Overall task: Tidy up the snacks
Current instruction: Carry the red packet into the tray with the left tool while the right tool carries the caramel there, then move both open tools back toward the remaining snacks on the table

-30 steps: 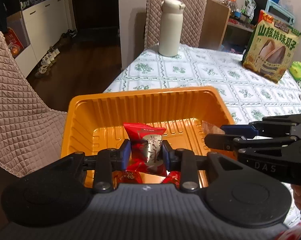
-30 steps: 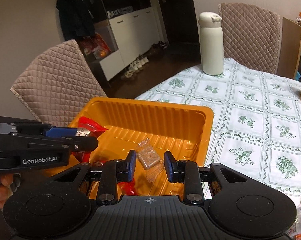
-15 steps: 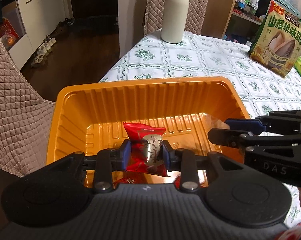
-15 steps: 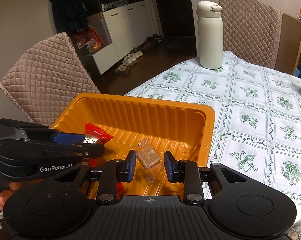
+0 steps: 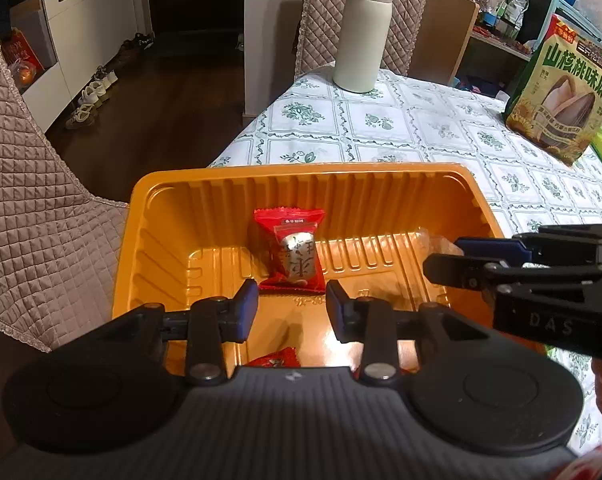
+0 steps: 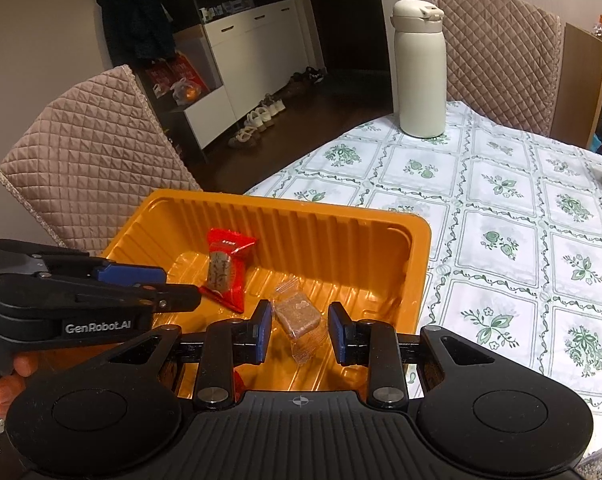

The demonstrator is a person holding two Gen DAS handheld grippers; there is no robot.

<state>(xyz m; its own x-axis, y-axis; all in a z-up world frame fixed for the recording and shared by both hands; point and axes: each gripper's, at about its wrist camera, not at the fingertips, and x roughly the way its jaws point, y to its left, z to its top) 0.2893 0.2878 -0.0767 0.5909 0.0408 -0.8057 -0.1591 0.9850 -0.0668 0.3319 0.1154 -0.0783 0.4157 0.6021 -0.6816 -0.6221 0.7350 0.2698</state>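
Fingers [image 5: 248, 304] on my left gripper [image 5: 292, 305] are opening, and the red candy [image 5: 295, 252] is clear of the pads, lying loose in the orange tray [image 5: 301, 174] just beyond the tips. My right gripper [image 6: 299, 330] has the brown bar [image 6: 297, 314] in its clear wrapper between its fingers; the gap looks wider than the bar, so I cannot tell whether the pads grip it or it already rests on the tray floor. I judge this the drop-off step: one snack released, the second about to follow. Next I'd spread the right fingers, then lift both grippers straight out without catching the rim. Past the tray on the desk [image 6: 497, 184] stand a bottle [image 6: 419, 68] and a seed bag [image 5: 561, 96].
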